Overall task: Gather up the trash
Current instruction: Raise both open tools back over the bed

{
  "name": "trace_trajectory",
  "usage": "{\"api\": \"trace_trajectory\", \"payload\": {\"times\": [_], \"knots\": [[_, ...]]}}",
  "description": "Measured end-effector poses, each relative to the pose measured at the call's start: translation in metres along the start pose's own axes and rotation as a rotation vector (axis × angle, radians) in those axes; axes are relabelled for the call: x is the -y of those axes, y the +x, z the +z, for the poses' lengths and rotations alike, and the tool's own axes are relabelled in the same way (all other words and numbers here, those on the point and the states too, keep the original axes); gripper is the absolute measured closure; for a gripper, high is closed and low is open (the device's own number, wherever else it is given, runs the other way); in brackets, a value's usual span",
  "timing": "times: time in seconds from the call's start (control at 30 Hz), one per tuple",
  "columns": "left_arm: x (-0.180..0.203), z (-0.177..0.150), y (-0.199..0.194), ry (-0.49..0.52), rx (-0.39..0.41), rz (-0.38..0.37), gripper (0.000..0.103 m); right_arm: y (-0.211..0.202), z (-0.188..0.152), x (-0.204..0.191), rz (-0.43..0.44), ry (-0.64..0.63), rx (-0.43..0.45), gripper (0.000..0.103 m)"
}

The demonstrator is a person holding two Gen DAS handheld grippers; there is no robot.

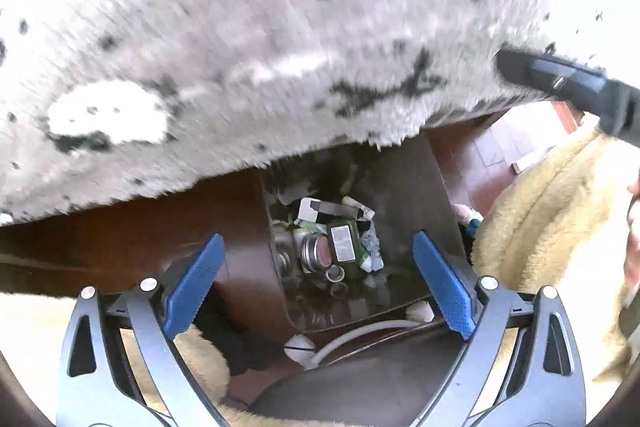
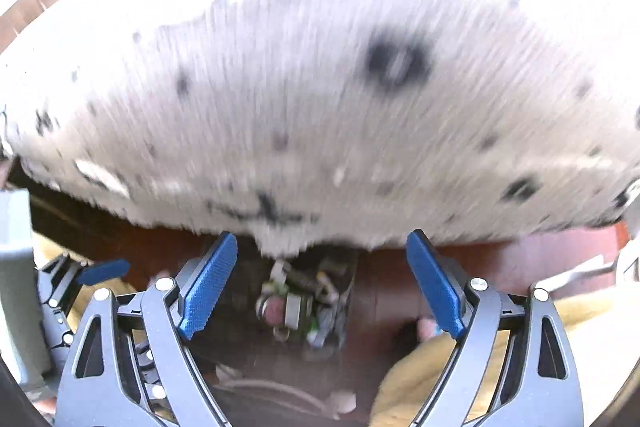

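A dark bin [image 1: 404, 187] stands on the reddish-brown floor [image 1: 132, 239], just beside the edge of a shaggy white rug with black marks [image 1: 280, 47]. It holds a heap of trash [image 1: 332, 239]: a round metal tin with a pinkish face [image 1: 318, 253], a dark green packet with a white label [image 1: 342, 245], a white-and-dark carton [image 1: 316, 209], a small ring-shaped cap [image 1: 335, 273] and crumpled wrappers. The label's print is too small to read.

The left gripper [image 1: 320, 283] hangs above the bin with its blue pads spread wide and nothing between them. The right gripper [image 2: 320, 283] is likewise spread wide and empty, pointing down at the same bin [image 2: 348, 291]; its view is blurred, so the trash [image 2: 296, 303] shows only as a tin and green scraps.

A fuzzy tan sleeve [image 1: 540, 219] fills the right of the left wrist view. A white cable [image 1: 360, 335] curves along the floor near the bin's foot.
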State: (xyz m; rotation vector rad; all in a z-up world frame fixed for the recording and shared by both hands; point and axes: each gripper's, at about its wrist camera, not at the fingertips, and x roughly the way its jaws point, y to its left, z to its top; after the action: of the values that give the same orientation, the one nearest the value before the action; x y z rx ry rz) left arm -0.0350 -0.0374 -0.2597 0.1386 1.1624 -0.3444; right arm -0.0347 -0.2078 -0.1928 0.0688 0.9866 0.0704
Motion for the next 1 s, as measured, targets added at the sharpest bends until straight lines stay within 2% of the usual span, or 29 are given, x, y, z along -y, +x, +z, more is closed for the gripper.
{"api": "trace_trajectory", "payload": {"times": [0.1, 0.23, 0.37, 0.47, 0.57, 0.67, 0.8, 1.0], "knots": [[-0.010, 0.017, -0.028, -0.017, 0.038, -0.021, 0.012, -0.028, 0.022, 0.009, 0.005, -0.003, 0.058, 0.014], [-0.014, 0.047, -0.081, 0.013, 0.158, -0.037, 0.012, -0.062, 0.055, 0.022, 0.057, -0.009, 0.126, 0.014], [-0.017, 0.083, -0.122, 0.052, 0.262, -0.017, 0.012, -0.083, 0.091, 0.028, 0.084, -0.033, 0.183, 0.013], [-0.025, 0.113, -0.141, 0.050, 0.316, 0.031, 0.010, -0.088, 0.117, 0.016, 0.091, -0.052, 0.216, 0.013], [-0.034, 0.136, -0.145, 0.049, 0.334, 0.051, 0.009, -0.088, 0.146, 0.012, 0.040, -0.075, 0.254, 0.013], [-0.043, 0.167, -0.136, 0.031, 0.321, 0.062, 0.009, -0.075, 0.177, 0.019, 0.046, -0.054, 0.245, 0.013], [-0.055, 0.198, -0.115, 0.021, 0.298, 0.120, 0.009, -0.049, 0.217, 0.024, 0.011, -0.049, 0.244, 0.013], [-0.069, 0.230, -0.084, -0.001, 0.257, 0.121, 0.009, 0.010, 0.266, 0.013, -0.034, -0.102, 0.213, 0.013]]}}
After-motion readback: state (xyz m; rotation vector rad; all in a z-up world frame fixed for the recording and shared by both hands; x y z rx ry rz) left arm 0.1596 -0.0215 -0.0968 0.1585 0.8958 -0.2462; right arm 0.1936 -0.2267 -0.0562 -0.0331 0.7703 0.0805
